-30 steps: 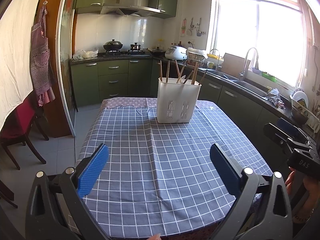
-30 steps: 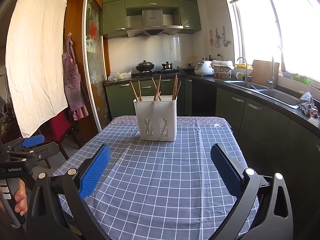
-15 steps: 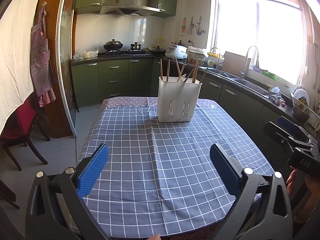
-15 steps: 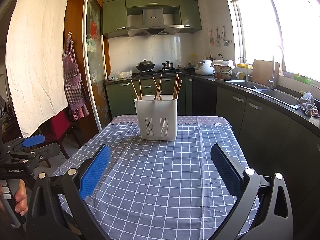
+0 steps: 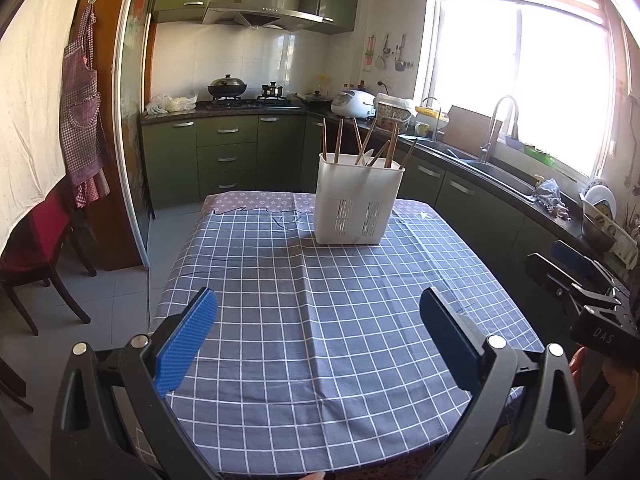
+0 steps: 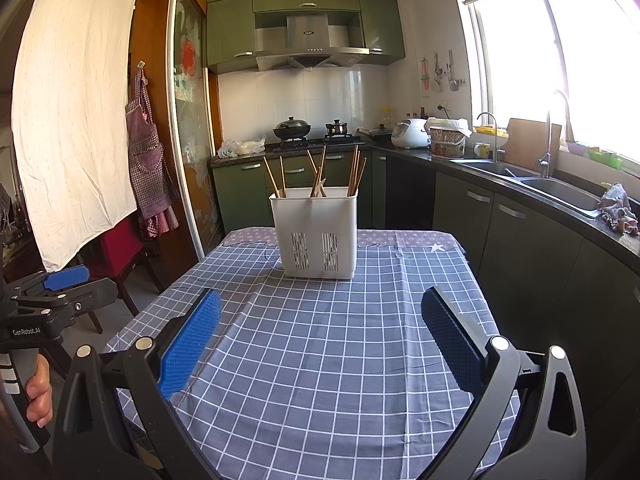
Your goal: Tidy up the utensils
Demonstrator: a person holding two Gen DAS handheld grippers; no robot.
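A white slotted utensil holder stands upright at the far end of the table with the blue checked cloth. Several wooden chopsticks and a white spoon stick out of it. My left gripper hangs open over the near end of the table, nothing between its blue pads. My right gripper is open too, empty, also well short of the holder. Each gripper shows at the edge of the other's view.
Green cabinets and a dark counter with a sink run along the right and back. A stove with pots is at the back. A red chair stands on the left, by a hanging apron.
Both grippers have drawn back a little and tilted up; the holder sits slightly farther and lower in both views. Both stay open and empty.
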